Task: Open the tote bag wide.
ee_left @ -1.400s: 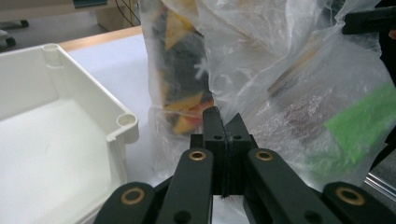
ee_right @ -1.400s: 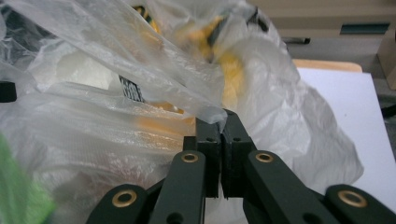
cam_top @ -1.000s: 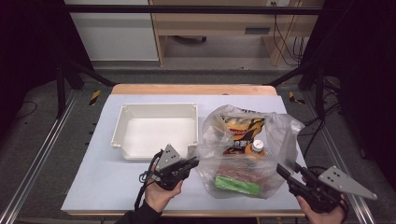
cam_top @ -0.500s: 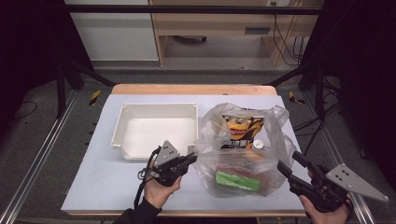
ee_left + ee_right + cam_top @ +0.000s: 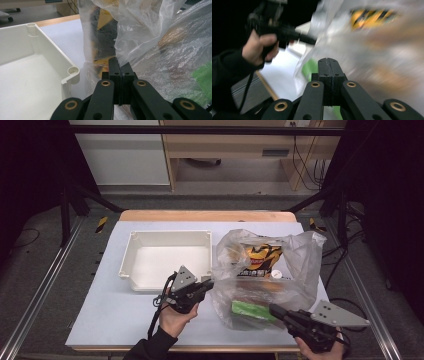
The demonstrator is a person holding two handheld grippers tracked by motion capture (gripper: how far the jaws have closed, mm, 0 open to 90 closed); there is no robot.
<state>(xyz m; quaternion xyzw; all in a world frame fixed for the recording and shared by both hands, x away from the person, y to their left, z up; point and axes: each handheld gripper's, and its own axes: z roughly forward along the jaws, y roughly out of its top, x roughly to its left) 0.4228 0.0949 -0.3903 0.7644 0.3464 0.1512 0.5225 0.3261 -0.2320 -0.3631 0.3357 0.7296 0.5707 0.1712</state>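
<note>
A clear plastic bag [image 5: 295,255] full of goods lies right of centre on the table. Inside it are a yellow and black snack pack [image 5: 260,255] and a green packet [image 5: 250,310]. My left gripper [image 5: 211,282] is at the bag's left edge. In the left gripper view its jaws [image 5: 119,65] are shut, with the bag's film [image 5: 155,50] pinched at their tips. My right gripper [image 5: 272,308] is at the bag's near right edge. Its jaws [image 5: 328,60] have just been closing and are together; I see no film between them in that blurred view.
A white empty tray [image 5: 165,234] stands left of the bag, its corner [image 5: 72,72] close to my left gripper. The other hand with its gripper [image 5: 287,32] appears at the far left of the right gripper view. A wooden bench stands beyond the table.
My right gripper has slid left to the bag's near edge and its jaws have shut. The left gripper has stayed at the bag's left edge. The bag's film has shifted a little.
</note>
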